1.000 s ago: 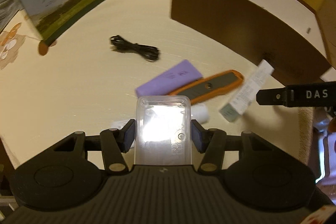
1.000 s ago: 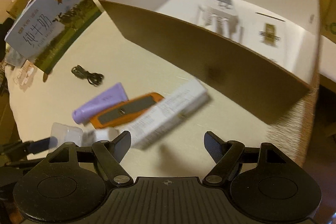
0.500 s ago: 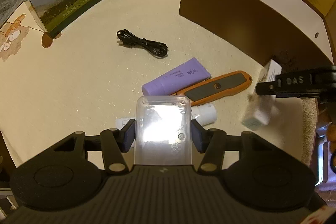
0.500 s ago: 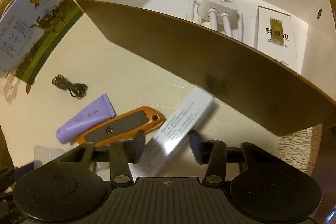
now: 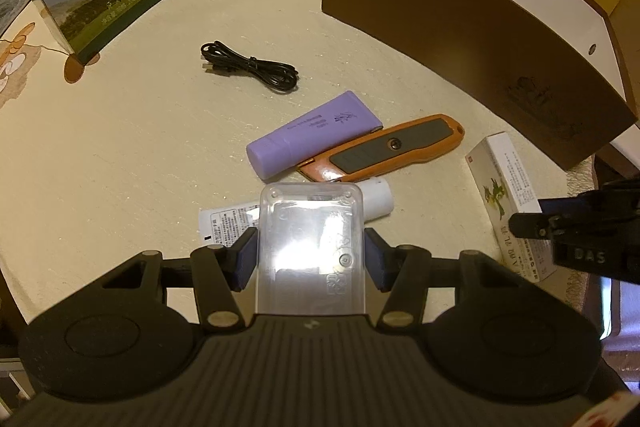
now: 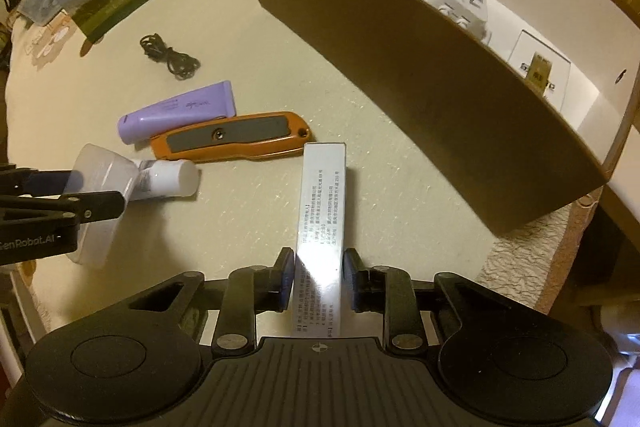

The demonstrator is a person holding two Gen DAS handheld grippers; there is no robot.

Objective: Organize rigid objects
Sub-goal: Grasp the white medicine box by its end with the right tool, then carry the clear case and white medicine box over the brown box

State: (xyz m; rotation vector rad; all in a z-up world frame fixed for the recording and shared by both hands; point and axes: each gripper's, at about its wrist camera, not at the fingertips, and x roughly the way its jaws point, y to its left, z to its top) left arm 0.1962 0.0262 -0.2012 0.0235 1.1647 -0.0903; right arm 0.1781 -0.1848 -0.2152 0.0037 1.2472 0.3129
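My left gripper (image 5: 311, 259) pinches a clear case (image 5: 311, 247), my right gripper (image 6: 318, 281) a white carton (image 6: 322, 211); knife (image 6: 232, 142) and purple tube (image 6: 176, 111) crowd between (bare table (image 6: 248, 39) toward the brown box (image 6: 420, 75)).

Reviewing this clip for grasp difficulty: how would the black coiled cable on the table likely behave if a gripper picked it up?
The black cable looks thin and loosely bundled, so it would probably flop and sag rather than hold shape. It seems light for its spread. Its loops may partly uncoil or trail, since no tie is visible around them.
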